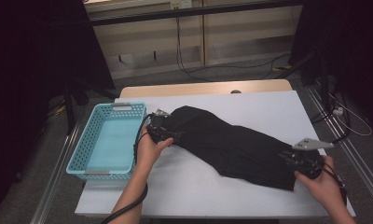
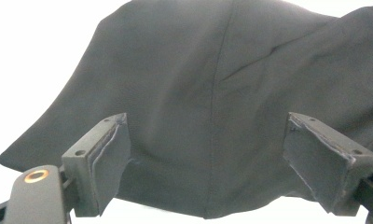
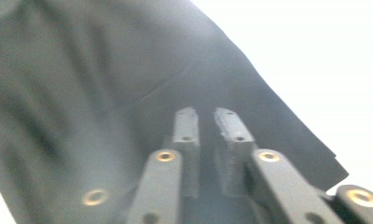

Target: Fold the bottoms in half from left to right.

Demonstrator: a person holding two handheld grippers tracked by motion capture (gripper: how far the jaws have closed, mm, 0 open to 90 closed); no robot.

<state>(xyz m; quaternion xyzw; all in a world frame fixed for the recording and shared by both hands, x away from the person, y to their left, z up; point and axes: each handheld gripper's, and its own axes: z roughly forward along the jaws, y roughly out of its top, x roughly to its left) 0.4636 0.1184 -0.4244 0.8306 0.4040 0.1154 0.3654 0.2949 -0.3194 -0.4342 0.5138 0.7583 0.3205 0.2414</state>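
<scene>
A black garment (image 1: 231, 144) lies spread diagonally across the white counter (image 1: 250, 105), running from the left tool (image 1: 168, 133) at its upper end to the right tool (image 1: 292, 161) at its lower end. In the left gripper view the left tool stands wide: its two pads (image 2: 107, 158) sit far apart with the garment's hem lying between them and extending ahead of the tool, no fabric being pinched. The hem edge runs just ahead of the tool's base, with bare counter showing below it and further bare counter beyond the cloth to the left of the tool. In the right gripper view the right tool stands narrow, its fingertips (image 3: 187, 126) set close together with a thin gap between them; the garment lies beneath and ahead of them, and whether cloth is caught in that gap cannot be told. To the right of this tool the garment ends in a straight slanted edge and a sharp corner, beyond which open counter extends. In the high view a light blue basket (image 1: 107, 140) sits on the outer side of the left tool, close beside the left hand (image 1: 149, 149), limiting room there. The right hand (image 1: 322, 179) lies near the counter's front edge, with free surface between the two hands in front of the garment.
</scene>
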